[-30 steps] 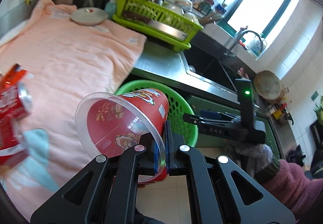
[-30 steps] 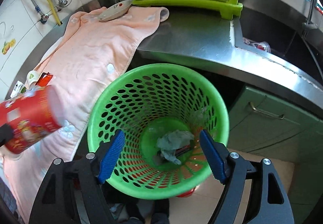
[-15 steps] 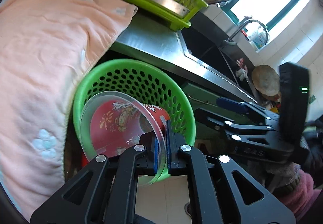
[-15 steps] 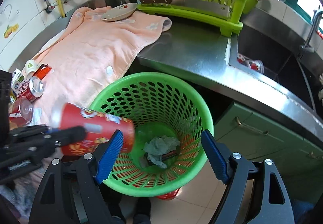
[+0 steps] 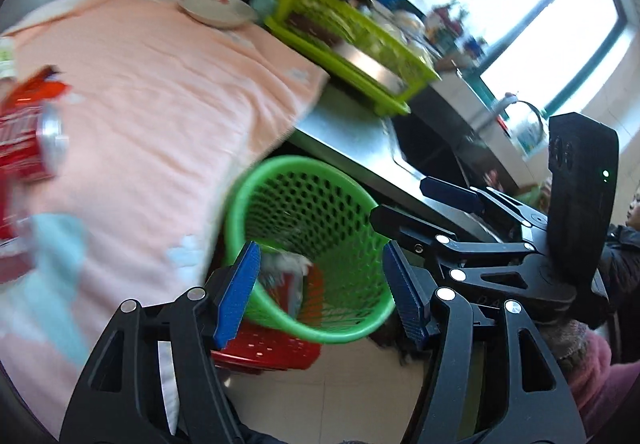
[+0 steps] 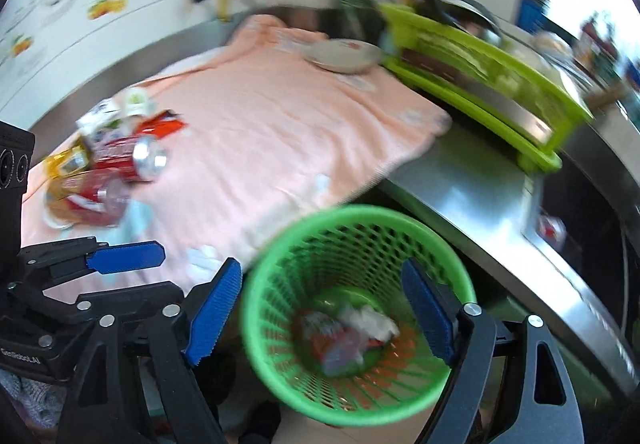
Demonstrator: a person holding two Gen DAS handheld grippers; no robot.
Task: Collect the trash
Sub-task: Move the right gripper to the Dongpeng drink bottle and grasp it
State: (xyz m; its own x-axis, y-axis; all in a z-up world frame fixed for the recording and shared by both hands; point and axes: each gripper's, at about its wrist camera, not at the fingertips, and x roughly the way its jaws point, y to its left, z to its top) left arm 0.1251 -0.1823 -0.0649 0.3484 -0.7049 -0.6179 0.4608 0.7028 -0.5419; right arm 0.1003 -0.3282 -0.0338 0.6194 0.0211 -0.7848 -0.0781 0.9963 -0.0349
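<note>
A pink towel (image 6: 276, 147) is lying over the tabletop (image 6: 472, 179), and a white plate (image 6: 340, 55) is sitting at its far end, just beside a yellow-green dish rack (image 6: 488, 83). A dark sink (image 5: 428, 139) is sitting past the rack. A green bin (image 6: 360, 308) with holes in its wall is standing just below the tabletop edge, with something red (image 5: 268, 352) under it. More trash is lying in a heap on the near end of the towel: a red can (image 6: 128, 159) on its side, a clear cup (image 6: 92, 199) with red print touching it, a yellow wrapper (image 6: 66, 163) and a white carton (image 6: 100, 119).

The left gripper (image 5: 320, 300) is hanging right over the bin with its jaws wide apart and nothing between them. The red cup (image 6: 332, 336) is lying down inside the bin, next to a white crumpled bit (image 6: 372, 324), below the jaws and not touching them. The right gripper (image 6: 320, 316) is also pointing down at the bin, its jaws spread apart and holding nothing. Both views are blurry
</note>
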